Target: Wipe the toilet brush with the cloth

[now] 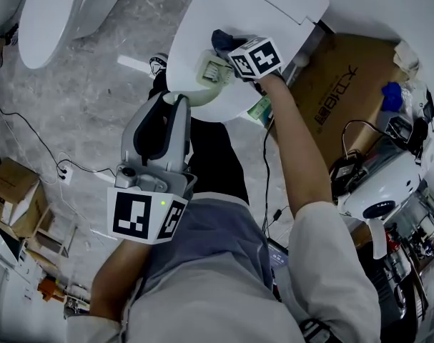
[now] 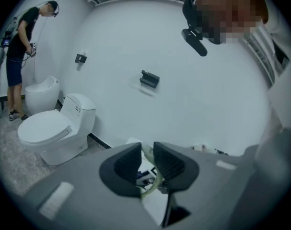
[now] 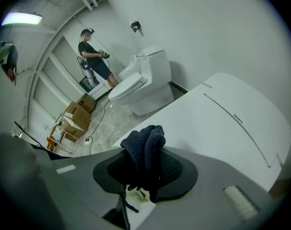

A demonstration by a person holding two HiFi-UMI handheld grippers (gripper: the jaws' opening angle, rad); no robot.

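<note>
The right gripper is clamped on a dark blue knitted cloth, which bunches up between the closed jaws and sticks out above them. In the head view the cloth is pressed against the pale green head of the toilet brush, over the closed lid of a white toilet. The left gripper points up at the same spot from below. Its jaws stand narrow, with the brush's pale green handle running through the slim gap between the ribbed pads, so it holds the brush. A small dark brand mark is printed on the toilet lid in the right gripper view, too small to read. The brown cardboard box beside the toilet carries dark printed characters that I cannot make out. A second white toilet stands against the wall, with a label on its tank that is also unreadable. Beyond it another person in dark clothes stands by a third toilet.
</note>
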